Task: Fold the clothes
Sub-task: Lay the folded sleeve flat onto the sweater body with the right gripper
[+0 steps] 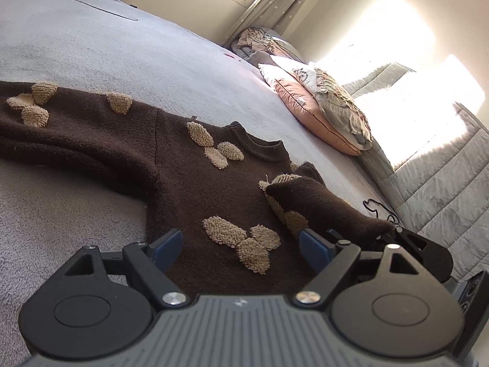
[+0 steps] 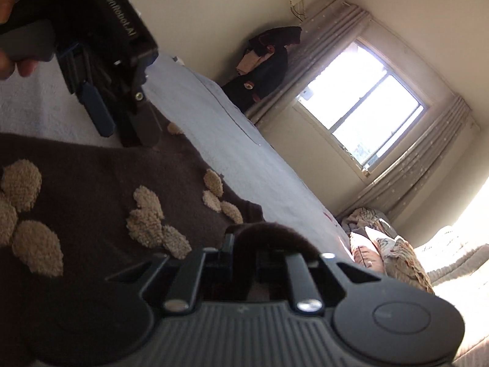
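A dark brown sweater (image 1: pixel 189 189) with beige looped leaf patches lies flat on a grey bedspread (image 1: pixel 128 49). One sleeve stretches off to the left. The other sleeve (image 1: pixel 321 205) is lifted and drawn across the sweater's body. My right gripper (image 1: pixel 388 231) is shut on its end. In the right wrist view brown sleeve cloth (image 2: pixel 262 238) bulges out of that gripper (image 2: pixel 259 255) and hides its fingertips. My left gripper (image 1: pixel 241 246) hovers open just over the sweater's lower body, nothing between its blue pads (image 1: pixel 169 244). It also shows in the right wrist view (image 2: pixel 122 125), held by a hand (image 2: pixel 18 61).
Stacked pillows (image 1: pixel 321 107) and a quilted grey blanket (image 1: pixel 443 189) lie along the bed's right side. A thin black cord (image 1: pixel 377 209) lies beside the sleeve. A window (image 2: pixel 360 116) with curtains and a dark pile of clothes (image 2: pixel 266 61) are beyond the bed.
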### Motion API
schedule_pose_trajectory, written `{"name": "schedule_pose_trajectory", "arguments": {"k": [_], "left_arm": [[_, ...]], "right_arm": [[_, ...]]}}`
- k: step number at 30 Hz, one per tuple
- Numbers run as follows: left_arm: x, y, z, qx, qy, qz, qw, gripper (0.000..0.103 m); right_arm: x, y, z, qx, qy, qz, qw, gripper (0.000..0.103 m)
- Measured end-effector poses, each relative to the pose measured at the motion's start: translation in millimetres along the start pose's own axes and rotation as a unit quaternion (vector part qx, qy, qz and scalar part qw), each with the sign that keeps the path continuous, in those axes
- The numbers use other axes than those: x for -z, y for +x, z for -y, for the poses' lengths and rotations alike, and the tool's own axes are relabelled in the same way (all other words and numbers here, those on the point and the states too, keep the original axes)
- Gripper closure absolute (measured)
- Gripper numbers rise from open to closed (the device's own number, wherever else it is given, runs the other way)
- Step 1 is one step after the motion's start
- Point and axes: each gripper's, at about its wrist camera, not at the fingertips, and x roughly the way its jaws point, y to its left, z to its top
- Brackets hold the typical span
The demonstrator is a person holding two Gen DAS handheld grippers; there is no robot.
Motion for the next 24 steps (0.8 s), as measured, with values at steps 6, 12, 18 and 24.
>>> {"name": "schedule_pose_trajectory", "arguments": {"k": [6,12,18,24], "left_arm": [[-1.3,-1.1,-1.3,0.000,-0.001,0.000,1.0000,0.016],[-1.3,-0.4,-2.4,-0.001,-0.002,-0.003,1.0000,0.016],[-1.0,0.6,-2.7,0.000,-0.002,-0.006,1.0000,0.016],[-0.4,0.5,-2.4,-0.001,-0.001,-0.007,1.0000,0.016]], "right_arm": [[1.5,1.9,-11.2,-0.017,-0.019,-0.010,1.000,0.063],[6.3,4.7,21.9,-0.013,0.107,-0.014,0.994,0.029],[8.9,4.7,49.6,-0.018,0.235,0.002,0.972,0.025],[0.5,0.6,48.3,-0.007,0.256,0.035,0.966,0.034]]}}
